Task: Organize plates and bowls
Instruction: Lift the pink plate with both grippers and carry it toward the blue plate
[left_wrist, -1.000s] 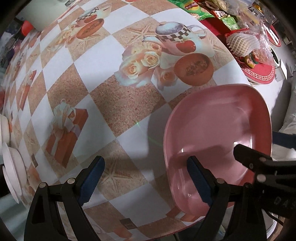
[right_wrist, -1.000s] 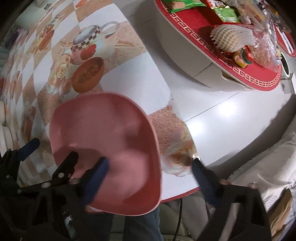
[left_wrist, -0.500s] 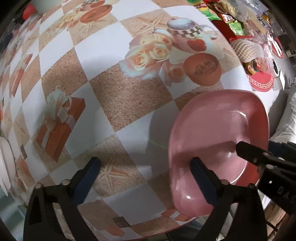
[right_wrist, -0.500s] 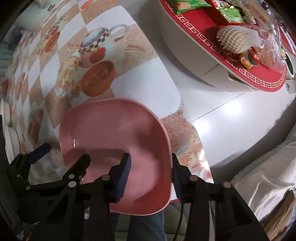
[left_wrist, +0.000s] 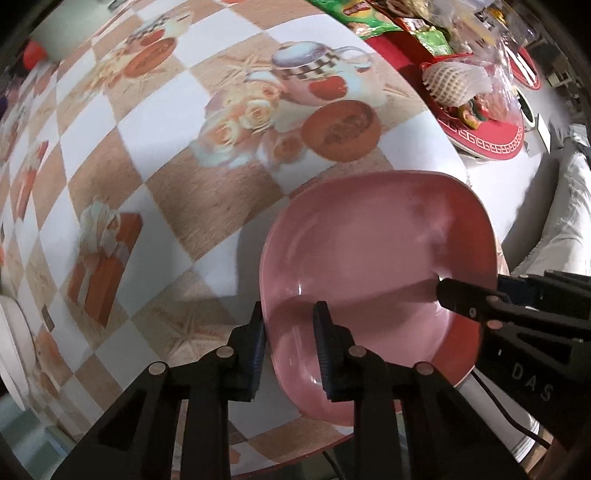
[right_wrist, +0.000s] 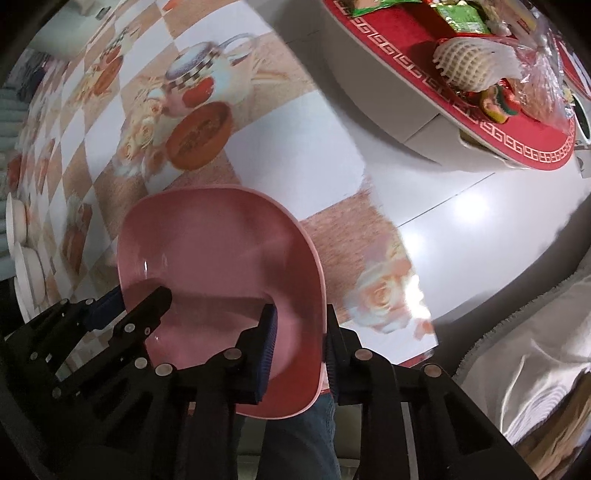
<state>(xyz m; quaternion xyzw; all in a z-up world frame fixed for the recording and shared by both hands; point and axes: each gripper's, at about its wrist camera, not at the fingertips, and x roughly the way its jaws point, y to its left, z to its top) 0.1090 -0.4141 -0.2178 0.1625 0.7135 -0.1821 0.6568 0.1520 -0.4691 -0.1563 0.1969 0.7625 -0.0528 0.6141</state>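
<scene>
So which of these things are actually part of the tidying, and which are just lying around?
Part of the job:
- pink bowl
- left gripper, right gripper, both clamped on its rim
- white dishes stacked at the table edge

Just lying about:
- snack packets
- foam-netted fruit

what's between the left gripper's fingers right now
The left rim of the pink plate; the left gripper is closed on it, as the left wrist view shows.

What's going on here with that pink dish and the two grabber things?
A person is holding one pink bowl with both grippers at once. The left gripper has its jaws closed over the bowl's left rim, and the right gripper has its jaws closed over the right rim. The bowl sits at the near edge of the table with the patterned cloth; white dishes wait at far left.
</scene>
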